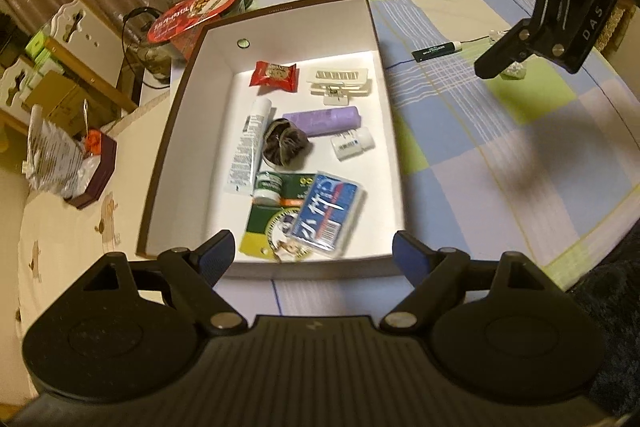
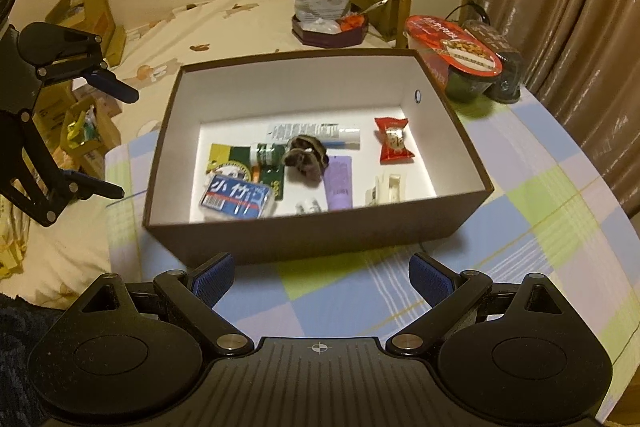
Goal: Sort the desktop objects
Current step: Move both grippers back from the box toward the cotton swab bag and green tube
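The dark green tube (image 1: pixel 436 50) with the white cap lies flat on the checked cloth (image 1: pixel 460 131), well apart from the right wall of the box (image 1: pixel 384 39) and toward the table's far right edge; it looks the likeliest thing left to sort, though that is a judgement. It should be light and stiff, its round body apt to roll or slip; a hold across the middle of its length, jaws square to its axis, seems safest. A small white lumpy object (image 1: pixel 514 73) lies near it, too blurred to name.

The box stands on the cloth and already holds a blue tissue pack (image 1: pixel 328 213), a red snack packet (image 1: pixel 274 75), a purple roll (image 1: pixel 322 119), a white tube (image 1: pixel 250 147), a dark scrunchie (image 1: pixel 284 145) and a white clip (image 1: pixel 340 83).

The right gripper (image 1: pixel 476 27) hangs above the cloth near the green tube, jaws spread and empty; the left gripper (image 1: pixel 308 251) hovers over the box's near wall, likewise spread and holding nothing.
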The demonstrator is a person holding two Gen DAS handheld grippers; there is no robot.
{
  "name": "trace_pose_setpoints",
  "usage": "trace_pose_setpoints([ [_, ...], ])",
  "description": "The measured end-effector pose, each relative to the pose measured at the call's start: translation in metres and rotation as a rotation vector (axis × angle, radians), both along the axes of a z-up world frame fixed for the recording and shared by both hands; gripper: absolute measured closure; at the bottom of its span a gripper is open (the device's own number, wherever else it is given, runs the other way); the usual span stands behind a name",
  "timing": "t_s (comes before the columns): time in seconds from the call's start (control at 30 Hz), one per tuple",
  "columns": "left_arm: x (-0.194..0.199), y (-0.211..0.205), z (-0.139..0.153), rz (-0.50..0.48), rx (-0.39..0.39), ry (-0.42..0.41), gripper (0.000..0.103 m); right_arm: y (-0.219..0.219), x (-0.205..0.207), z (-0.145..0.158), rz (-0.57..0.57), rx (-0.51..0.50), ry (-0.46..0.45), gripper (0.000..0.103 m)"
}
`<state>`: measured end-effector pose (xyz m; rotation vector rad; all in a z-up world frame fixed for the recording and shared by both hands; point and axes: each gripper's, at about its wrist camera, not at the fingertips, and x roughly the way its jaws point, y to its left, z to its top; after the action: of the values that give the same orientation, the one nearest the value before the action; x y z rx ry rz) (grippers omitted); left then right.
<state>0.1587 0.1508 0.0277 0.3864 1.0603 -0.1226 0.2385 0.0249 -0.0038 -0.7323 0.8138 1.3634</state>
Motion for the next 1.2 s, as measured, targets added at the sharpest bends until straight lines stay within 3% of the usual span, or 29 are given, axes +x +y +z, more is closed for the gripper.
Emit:
trace_pose_setpoints([
  [0.3,-0.025,-0.033,0.003,0.054,-0.01,-0.011,0.019,-0.038,0.001,-0.001,0.016,0.009,0.01,0.007],
  [0.57,-0.029,-0.065,-0.003,0.051,-0.047,-0.015,0.019,-0.08,0.017,-0.014,-0.047,-0.006,0.037,0.007],
  [0.87,-0.004,-0.111,-0.025,-0.015,-0.118,-0.009,0.019,-0.142,0.046,-0.041,-0.221,-0.045,0.066,0.007],
  [1.2,0.058,-0.164,-0.045,-0.21,-0.135,0.002,0.021,-0.214,0.092,-0.068,-0.5,-0.068,0.136,0.007],
])
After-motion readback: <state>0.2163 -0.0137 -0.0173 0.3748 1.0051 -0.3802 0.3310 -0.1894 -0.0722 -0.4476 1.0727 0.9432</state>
